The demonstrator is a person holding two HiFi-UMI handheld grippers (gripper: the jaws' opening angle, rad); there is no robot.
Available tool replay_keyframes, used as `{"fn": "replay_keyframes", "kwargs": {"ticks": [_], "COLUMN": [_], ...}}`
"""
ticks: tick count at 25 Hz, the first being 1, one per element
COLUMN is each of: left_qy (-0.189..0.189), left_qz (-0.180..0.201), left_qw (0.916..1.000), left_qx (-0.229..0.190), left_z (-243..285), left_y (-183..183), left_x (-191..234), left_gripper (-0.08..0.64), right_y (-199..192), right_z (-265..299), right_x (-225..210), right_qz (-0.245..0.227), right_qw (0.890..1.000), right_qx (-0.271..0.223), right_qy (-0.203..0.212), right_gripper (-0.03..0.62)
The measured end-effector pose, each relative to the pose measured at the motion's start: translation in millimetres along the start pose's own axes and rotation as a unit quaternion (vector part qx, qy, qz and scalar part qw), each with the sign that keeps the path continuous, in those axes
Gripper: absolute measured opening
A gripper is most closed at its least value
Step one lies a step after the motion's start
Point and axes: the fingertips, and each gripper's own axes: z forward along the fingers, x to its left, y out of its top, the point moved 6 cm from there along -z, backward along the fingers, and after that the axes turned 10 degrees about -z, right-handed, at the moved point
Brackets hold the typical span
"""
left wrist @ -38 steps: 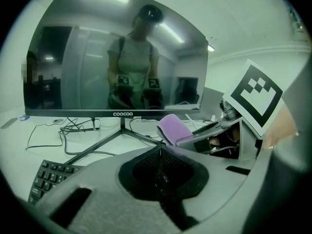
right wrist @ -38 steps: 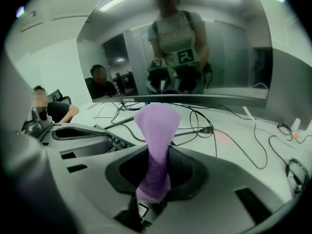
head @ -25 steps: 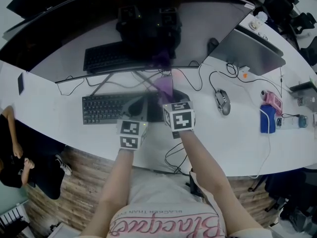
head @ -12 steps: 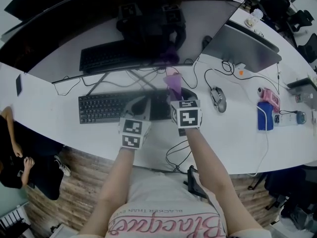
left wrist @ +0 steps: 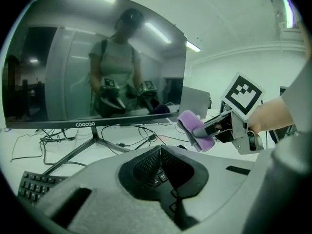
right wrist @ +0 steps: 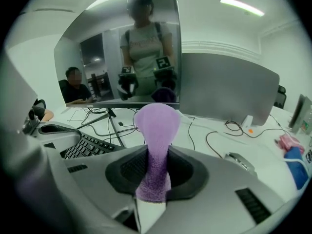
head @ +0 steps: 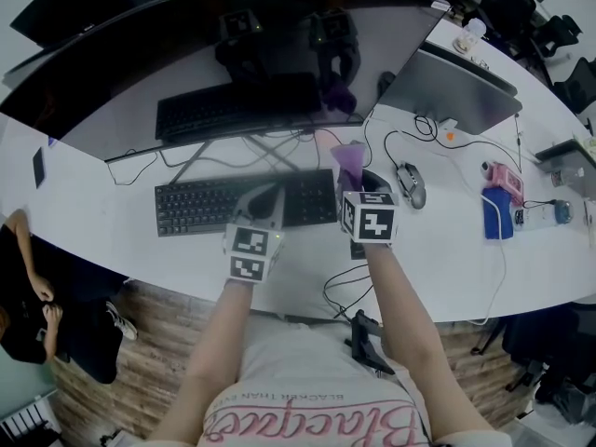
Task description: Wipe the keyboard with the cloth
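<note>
a: what'd the right gripper just do?
b: jaws pinched on the purple cloth, it slid toward 3 o'clock. a sec before it was over the keyboard, r end; now cloth hung just past that end, off the keys. prob one pass finished.
a: left gripper?
b: jaws pressed together, empty, tips at the keys' near edge.
a: surface, room?
b: white desk, loose cables, mouse at 3 o'clock of cloth, big monitor at 12. office.

Head view steeply down over desk; gripper views low, facing shared monitor, keyboard.
</note>
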Motion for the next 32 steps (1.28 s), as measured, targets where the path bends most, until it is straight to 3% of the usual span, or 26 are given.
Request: {"fn": "replay_keyframes", "kwargs": {"ticks": [10, 18, 32], "left_qy": [-0.009, -0.017, 0.004], "left_qz": [0.005, 0.015, -0.006], "left_qw": [0.9998, 0.9994, 0.9981], "left_qx": [-0.016, -0.024, -0.06], "left_z": [-37, -74, -141], "left_y": [6, 5, 9], "left_x": [15, 26, 80], "left_gripper": [0.006, 0.008, 0.008], "right_y": [13, 25, 46], "right_z": [-47, -80, -92], "right_x": [24, 67, 188], "right_qz": [0.02, 0.039, 0.041], "right_qw": [0.999, 0.998, 0.99], "right_qx": [-0.025, -0.042, -0.048], "right_qy": [-0.007, 0.015, 0.125], "right_gripper": [0.087, 0.087, 0.087]}}
